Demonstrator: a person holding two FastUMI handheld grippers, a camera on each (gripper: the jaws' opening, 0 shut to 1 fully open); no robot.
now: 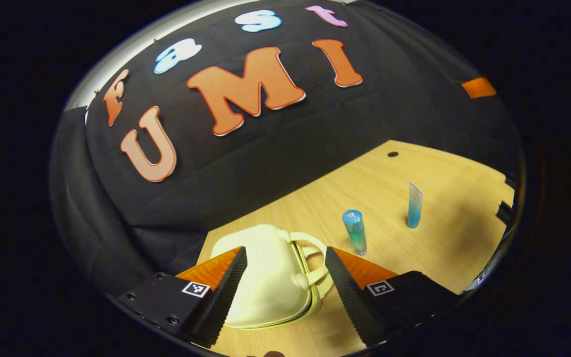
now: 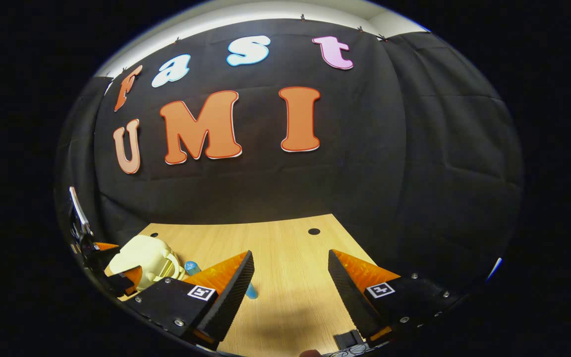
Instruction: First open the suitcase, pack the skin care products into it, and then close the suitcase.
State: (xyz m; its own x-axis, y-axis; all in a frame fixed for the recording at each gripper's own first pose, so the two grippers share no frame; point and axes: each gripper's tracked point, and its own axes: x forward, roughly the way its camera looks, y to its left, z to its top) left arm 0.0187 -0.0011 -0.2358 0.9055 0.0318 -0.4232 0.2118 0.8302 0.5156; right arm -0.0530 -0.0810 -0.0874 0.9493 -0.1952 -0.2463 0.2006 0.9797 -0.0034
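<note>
A small cream suitcase [image 1: 265, 277] lies closed on the wooden table [image 1: 389, 183], handle toward the right in the left gripper view. My left gripper [image 1: 285, 270] is open just above it, fingers straddling the case and handle without touching. A blue-capped bottle [image 1: 355, 230] stands upright right of the case, and a blue tube [image 1: 414, 204] stands farther right. In the right gripper view my right gripper [image 2: 290, 277] is open over bare table; the suitcase [image 2: 144, 260] sits at the far left with the left gripper [image 2: 112, 267] at it, and the bottle's cap [image 2: 192, 267] peeks behind my left finger.
The black cloth wall rises right behind the table's far edge. A small dark hole [image 2: 314, 231] marks the tabletop near its back right corner. The table's right edge [image 1: 501, 198] lies beyond the tube. A small black object [image 2: 347, 339] lies at the near edge.
</note>
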